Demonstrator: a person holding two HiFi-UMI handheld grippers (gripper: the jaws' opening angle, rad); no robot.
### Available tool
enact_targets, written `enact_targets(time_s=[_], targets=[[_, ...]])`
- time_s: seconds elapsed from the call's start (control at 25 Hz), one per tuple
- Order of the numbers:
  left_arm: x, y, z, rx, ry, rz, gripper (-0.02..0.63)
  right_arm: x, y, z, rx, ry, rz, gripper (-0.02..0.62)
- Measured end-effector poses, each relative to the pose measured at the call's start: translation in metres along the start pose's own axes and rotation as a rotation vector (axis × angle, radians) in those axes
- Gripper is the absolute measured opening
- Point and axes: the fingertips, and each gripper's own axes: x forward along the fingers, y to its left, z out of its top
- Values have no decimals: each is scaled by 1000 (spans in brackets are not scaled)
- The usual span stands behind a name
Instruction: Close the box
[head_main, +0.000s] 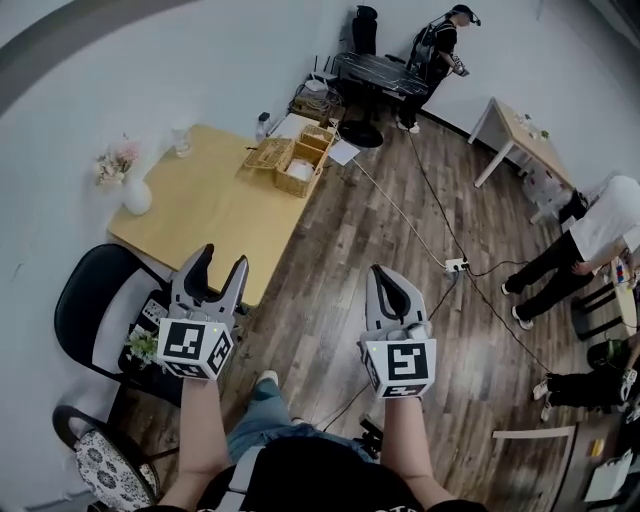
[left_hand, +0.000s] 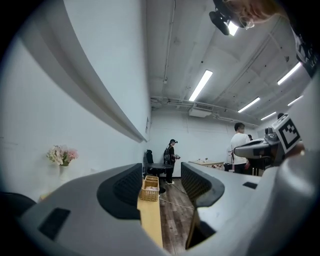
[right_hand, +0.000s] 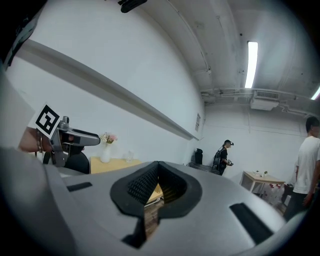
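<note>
A woven wicker box (head_main: 300, 165) with its lid part (head_main: 268, 153) lying beside it stands at the far end of the wooden table (head_main: 215, 215). The left gripper view shows the wicker box (left_hand: 150, 189) far off between the jaws. My left gripper (head_main: 222, 258) hovers over the table's near corner, open and empty (left_hand: 161, 181). My right gripper (head_main: 380, 272) hangs over the wooden floor to the right of the table, shut with nothing in it (right_hand: 156, 172). Both grippers are well short of the box.
A white vase of flowers (head_main: 128, 178) and a glass (head_main: 181, 140) stand on the table's left side. A black chair (head_main: 95, 310) is at its near end. Cables and a power strip (head_main: 455, 265) cross the floor. People stand at the back and right, near a second table (head_main: 520, 135).
</note>
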Motion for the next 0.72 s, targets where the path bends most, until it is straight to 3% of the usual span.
enact_targets(time_s=[0.36, 0.72], targets=[[91, 59, -2, -26, 14, -36, 232, 92, -13, 10, -15, 17, -29, 12], [147, 71, -24, -61, 73, -104, 230, 132, -22, -7, -10, 76, -57, 12]])
